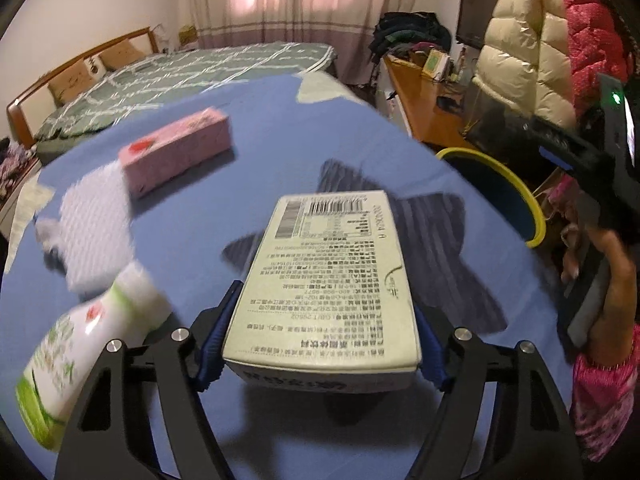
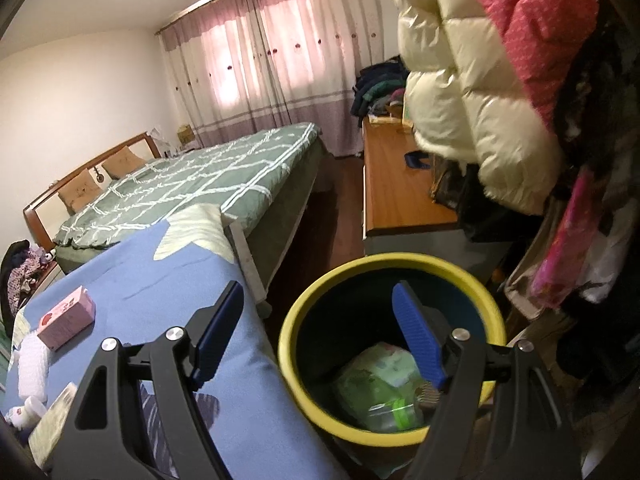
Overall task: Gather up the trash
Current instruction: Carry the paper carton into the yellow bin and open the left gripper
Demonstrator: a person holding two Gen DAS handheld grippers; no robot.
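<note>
My left gripper (image 1: 320, 344) is shut on a pale green printed carton (image 1: 328, 276) and holds it above the blue-covered table (image 1: 248, 128). A pink carton (image 1: 176, 152), a white bubble-wrap piece (image 1: 96, 220) and a white-and-green bottle (image 1: 84, 352) lie on the table to the left. My right gripper (image 2: 320, 332) is open and empty, over the near rim of a yellow-rimmed dark bin (image 2: 392, 344). The bin holds a green plastic package (image 2: 380, 384). The bin also shows in the left wrist view (image 1: 504, 188) at the right.
A bed with a green checked cover (image 2: 208, 176) stands behind the table. A wooden desk (image 2: 396, 188) is beyond the bin. Puffy cream and pink jackets (image 2: 472, 80) hang over the right side. The pink carton (image 2: 66, 316) shows at the left.
</note>
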